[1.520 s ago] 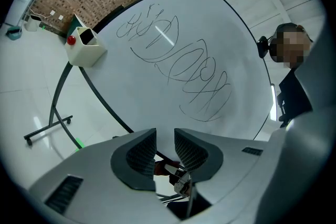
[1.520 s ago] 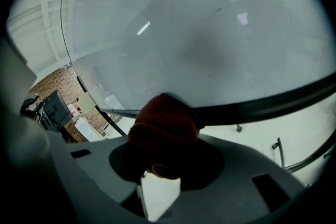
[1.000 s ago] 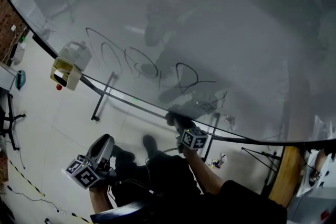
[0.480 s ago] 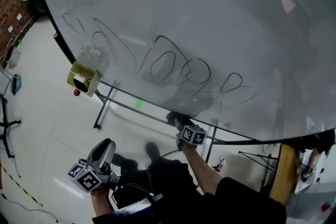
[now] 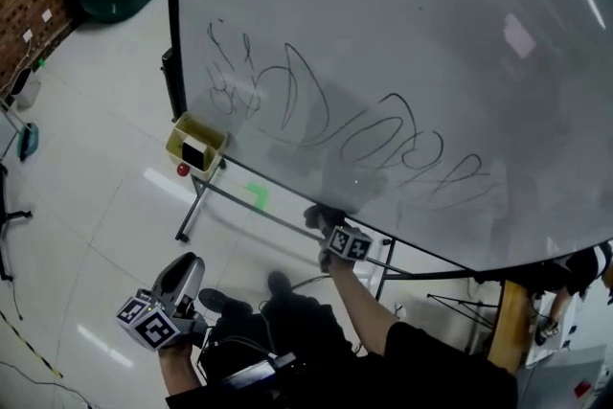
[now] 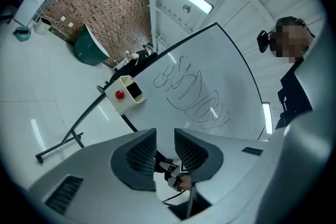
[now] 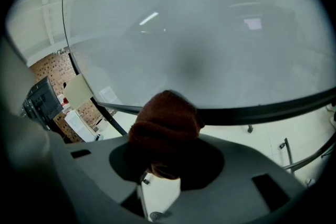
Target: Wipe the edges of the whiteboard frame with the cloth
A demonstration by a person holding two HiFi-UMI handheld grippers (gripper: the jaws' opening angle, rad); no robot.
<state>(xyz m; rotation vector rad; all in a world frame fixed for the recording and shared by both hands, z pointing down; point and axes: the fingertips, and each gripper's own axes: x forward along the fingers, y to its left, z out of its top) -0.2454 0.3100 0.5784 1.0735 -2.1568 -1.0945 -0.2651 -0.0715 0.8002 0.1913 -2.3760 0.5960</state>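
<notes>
between the jaws of the right gripper (image 7: pixel 165 152) a brown cloth (image 7: pixel 165 123) is clamped, pressed against the whiteboard frame (image 7: pixel 252 113) just ahead. the left gripper (image 6: pixel 165 150) is held with jaws apart, empty.

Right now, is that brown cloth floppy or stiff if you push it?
Probably floppy: the cloth bulges in a soft lump from the right hand-held gripper. It looks fuzzy, so it likely squashes against the whiteboard frame.

Left hand-held gripper (image 5: pixel 189 261): grey shell, black-and-white marker cube.
Right hand-held gripper (image 5: pixel 323 219): same cube.
Clothing: black short-sleeved top (image 5: pixel 426 359).
</notes>
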